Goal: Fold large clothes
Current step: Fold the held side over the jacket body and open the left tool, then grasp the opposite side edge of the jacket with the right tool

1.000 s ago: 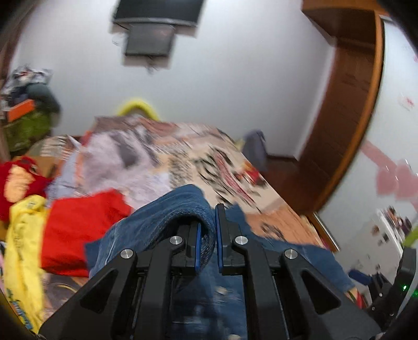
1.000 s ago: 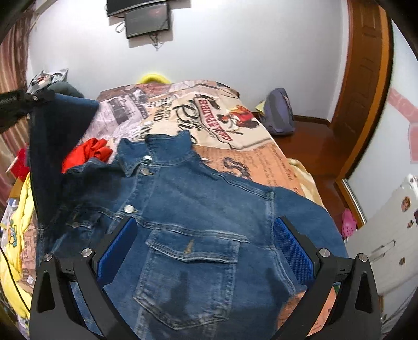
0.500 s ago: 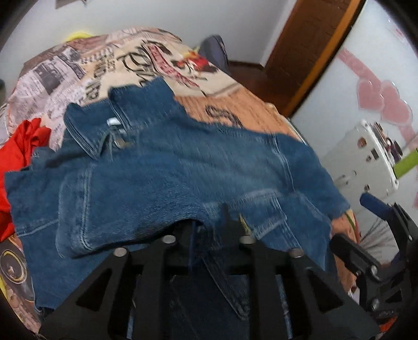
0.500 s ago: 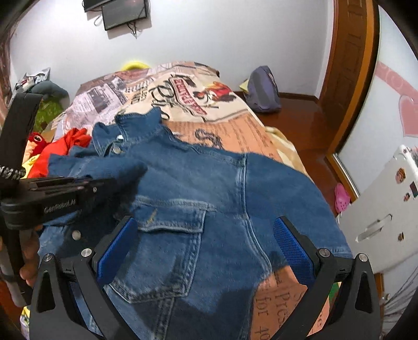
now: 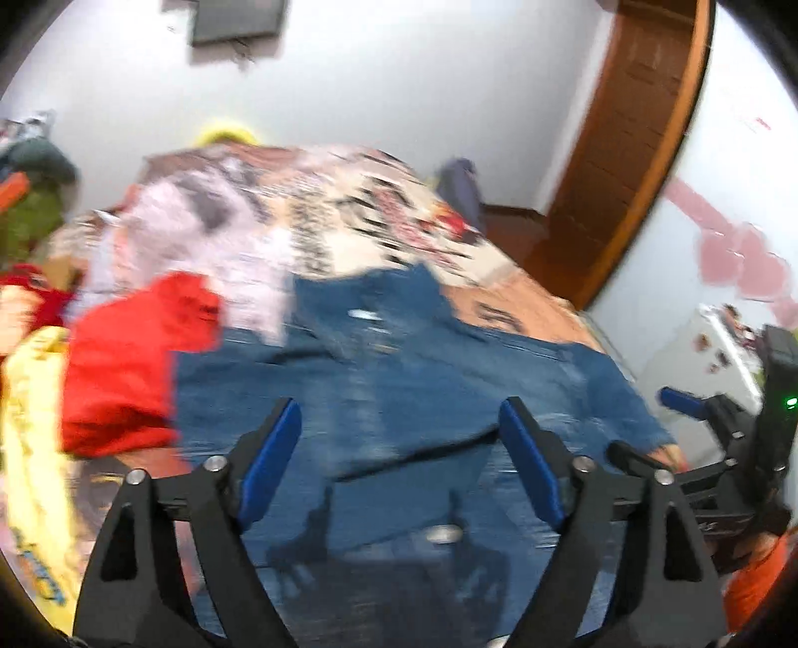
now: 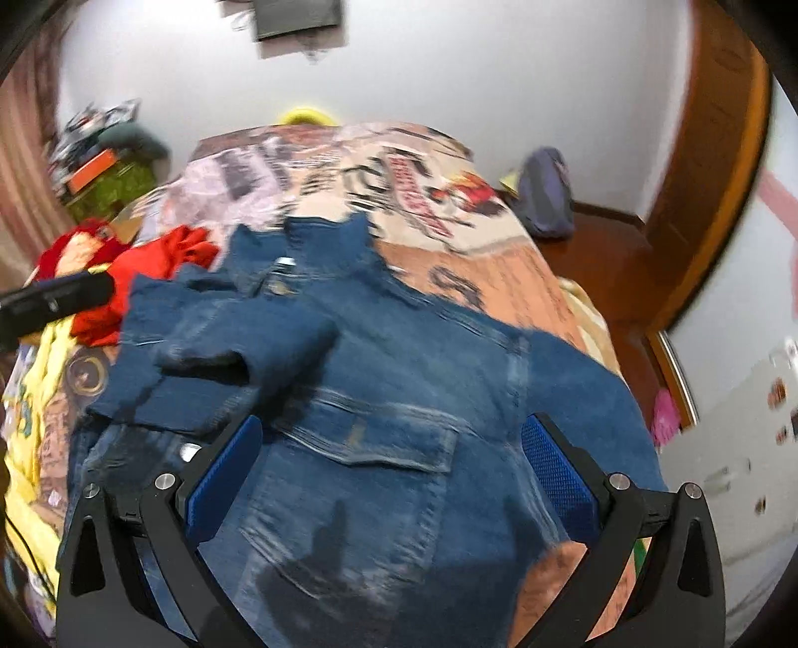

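Both claws released | left claw [image 5: 399, 448], right claw [image 6: 391, 473] above denim jacket [image 6: 399, 379]

Home bedroom, bed used as the work surface.

Bed [image 6: 498, 259] with a newspaper/comic-print cover fills the middle; clothes heaped on it: denim jacket [image 6: 399, 399], red top [image 5: 124, 359], yellow top [image 5: 35, 438]. Off the bed's far end: white wall with mounted TV [image 6: 299, 17]. Right of the bed: wood floor, brown wooden door [image 6: 708, 174], purple bag [image 6: 546, 194] on the floor. Left of the bed: cluttered pile with a green bag [image 6: 112, 187].
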{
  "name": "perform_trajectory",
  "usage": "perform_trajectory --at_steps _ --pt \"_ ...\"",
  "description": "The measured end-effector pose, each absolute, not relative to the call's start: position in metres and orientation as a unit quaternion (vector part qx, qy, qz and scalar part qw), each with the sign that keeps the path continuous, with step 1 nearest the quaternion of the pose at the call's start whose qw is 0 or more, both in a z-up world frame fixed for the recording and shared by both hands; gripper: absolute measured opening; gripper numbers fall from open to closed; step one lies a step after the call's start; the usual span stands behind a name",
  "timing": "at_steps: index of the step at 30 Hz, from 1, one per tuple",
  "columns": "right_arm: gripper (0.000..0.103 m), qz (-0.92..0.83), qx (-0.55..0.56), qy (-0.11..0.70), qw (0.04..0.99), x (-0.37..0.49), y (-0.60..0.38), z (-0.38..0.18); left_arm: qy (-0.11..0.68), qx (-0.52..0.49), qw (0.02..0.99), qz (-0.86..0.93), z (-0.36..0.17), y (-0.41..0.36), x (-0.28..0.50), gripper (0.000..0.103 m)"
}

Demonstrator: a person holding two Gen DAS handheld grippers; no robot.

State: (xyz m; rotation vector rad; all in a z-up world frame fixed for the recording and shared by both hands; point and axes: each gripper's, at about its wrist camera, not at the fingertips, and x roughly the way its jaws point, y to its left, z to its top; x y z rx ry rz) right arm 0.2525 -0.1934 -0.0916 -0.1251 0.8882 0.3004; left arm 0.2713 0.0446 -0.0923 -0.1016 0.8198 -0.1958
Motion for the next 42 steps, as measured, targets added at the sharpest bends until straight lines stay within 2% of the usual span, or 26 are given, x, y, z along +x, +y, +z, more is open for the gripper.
perform_trajectory --at_steps 5,10,22,24,26,27,29,30,31,32,35,42 --pt "0.103 0.186 -0.118 0.423 0.879 0.260 -0.148 -0.096 0.400 -0.002 0.916 0.001 -0.105 0.097 0.258 0.084" --pt "0.103 0.230 -0.171 0.440 0.851 0.271 -0.102 -0.114 0.439 -0.015 0.898 0.034 -0.139 0.140 0.243 0.084" --pt "0.102 0.272 -0.270 0.479 0.790 0.296 -0.029 -0.163 0.497 -0.051 0.864 0.063 -0.205 0.175 0.229 0.084" --pt "0.096 0.279 -0.269 0.478 0.788 0.298 -0.025 -0.166 0.499 -0.055 0.862 0.063 -0.209 0.176 0.229 0.084" --pt "0.077 0.286 -0.264 0.476 0.789 0.298 -0.023 -0.166 0.503 -0.062 0.860 0.060 -0.214 0.180 0.230 0.084" --pt "0.073 0.291 -0.261 0.475 0.789 0.298 -0.023 -0.166 0.505 -0.064 0.859 0.061 -0.215 0.180 0.231 0.084" --pt "0.050 0.303 -0.251 0.473 0.789 0.298 -0.022 -0.164 0.508 -0.070 0.856 0.064 -0.218 0.181 0.232 0.084" --pt "0.043 0.310 -0.244 0.471 0.789 0.296 -0.023 -0.161 0.509 -0.072 0.855 0.066 -0.219 0.182 0.232 0.084" --pt "0.029 0.313 -0.241 0.467 0.791 0.296 -0.023 -0.159 0.509 -0.076 0.855 0.067 -0.218 0.182 0.232 0.084" --pt "0.022 0.313 -0.238 0.461 0.796 0.294 -0.025 -0.155 0.508 -0.078 0.855 0.067 -0.217 0.182 0.232 0.084" --pt "0.016 0.307 -0.223 0.437 0.816 0.290 -0.033 -0.139 0.500 -0.080 0.859 0.067 -0.209 0.181 0.232 0.084" --pt "0.015 0.264 -0.145 0.390 0.870 0.293 -0.093 -0.088 0.481 -0.070 0.872 0.056 -0.186 0.165 0.240 0.084"
